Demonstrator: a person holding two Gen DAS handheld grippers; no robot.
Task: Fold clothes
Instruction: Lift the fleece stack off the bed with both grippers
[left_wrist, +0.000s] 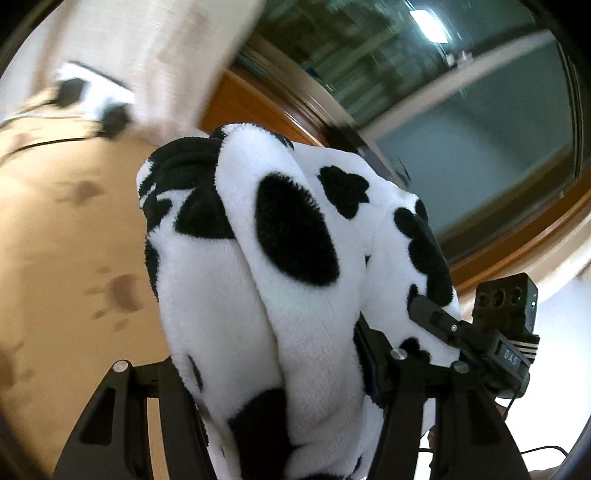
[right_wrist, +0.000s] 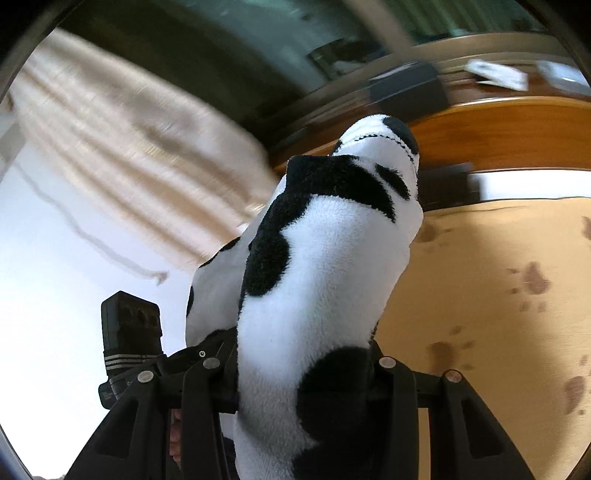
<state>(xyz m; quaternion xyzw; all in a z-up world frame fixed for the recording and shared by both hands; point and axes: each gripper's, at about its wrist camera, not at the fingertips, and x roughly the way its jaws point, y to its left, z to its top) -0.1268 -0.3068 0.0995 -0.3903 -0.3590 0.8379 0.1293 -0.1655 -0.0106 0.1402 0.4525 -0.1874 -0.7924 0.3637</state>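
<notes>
A fluffy white fleece garment with black cow patches (left_wrist: 295, 236) is bunched up and lifted in front of both cameras. My left gripper (left_wrist: 273, 373) is shut on a thick wad of it, and the fabric bulges up over the fingers. My right gripper (left_wrist: 439, 321) clamps the same garment close by on the right. In the right wrist view the garment (right_wrist: 332, 251) rises in a tall fold from my right gripper (right_wrist: 303, 369), which is shut on it. The left gripper (right_wrist: 207, 354) sits close on the left. The fingertips are hidden in the fleece.
A beige bedspread with brown paw prints (left_wrist: 74, 258) (right_wrist: 498, 295) lies below. A beige curtain (left_wrist: 155, 55) (right_wrist: 129, 147) hangs by a dark window (left_wrist: 461, 110) with a wooden sill (right_wrist: 498, 133). Black and white small items (left_wrist: 92, 99) lie at the bed's far end.
</notes>
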